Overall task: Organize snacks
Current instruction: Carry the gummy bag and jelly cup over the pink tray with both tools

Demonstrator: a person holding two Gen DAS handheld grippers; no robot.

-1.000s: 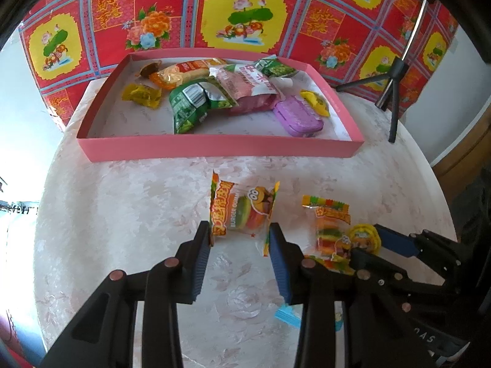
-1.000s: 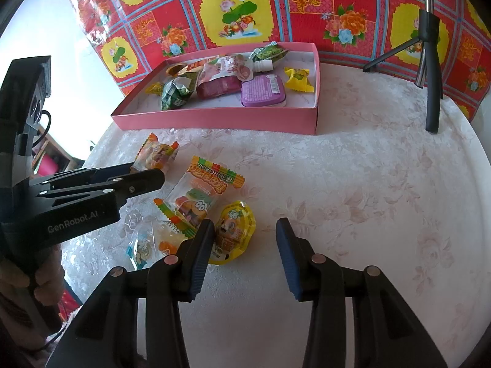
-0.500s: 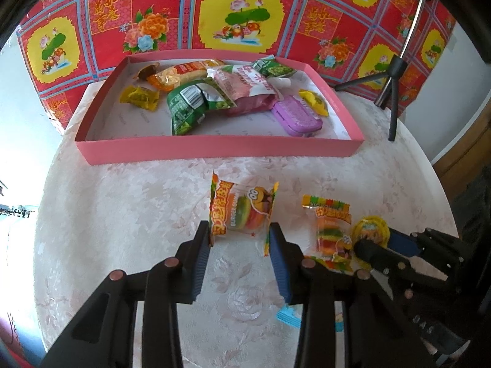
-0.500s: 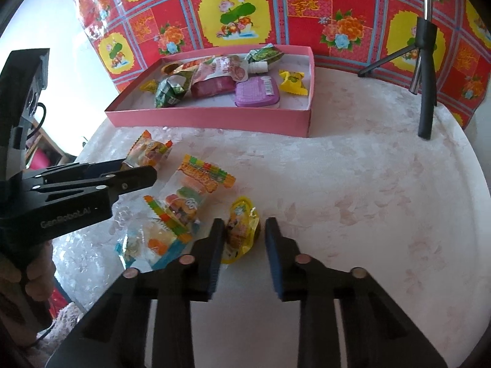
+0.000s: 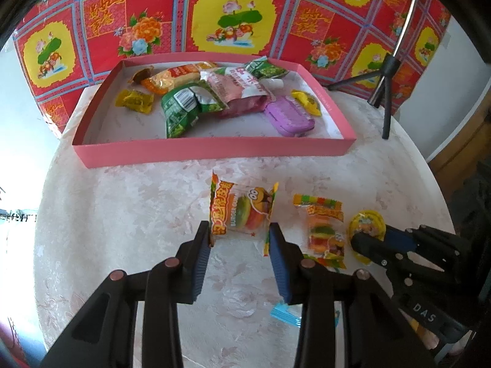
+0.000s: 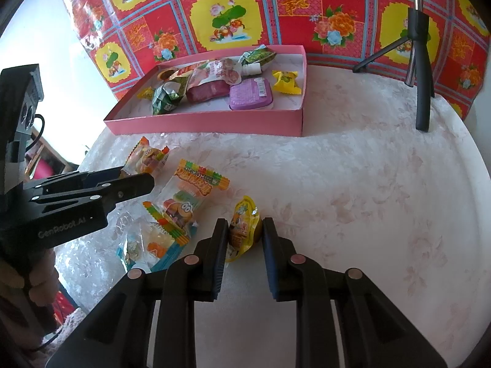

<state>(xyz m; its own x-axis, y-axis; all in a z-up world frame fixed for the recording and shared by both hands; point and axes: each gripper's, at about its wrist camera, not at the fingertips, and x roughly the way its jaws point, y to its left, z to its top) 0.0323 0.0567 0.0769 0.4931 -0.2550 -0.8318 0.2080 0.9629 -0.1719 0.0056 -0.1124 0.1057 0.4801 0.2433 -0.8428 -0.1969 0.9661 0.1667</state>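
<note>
Pale floral cloth covers the counter, where the left hand-held gripper [image 5: 240, 239] pinches the burger gummy packet [image 5: 242, 213] and the right hand-held gripper [image 6: 244, 234] clamps the yellow jelly cup [image 6: 244, 227], both presumably bound for the pink tray [image 5: 214, 153].

Daylight floods both fisheye views from the left, where the background burns out to blank white. The pale tabletop [image 5: 129, 214] reads bright and evenly lit, with only soft, short shadows under the tripod [image 6: 422, 70] and along the pink box [image 5: 214, 153]. Colours on the red patterned backdrop [image 5: 233, 15] stay saturated. Straight lines bow strongly toward the frame edges, and dark vignetting rounds off every corner. Detail is slightly soft throughout.
</note>
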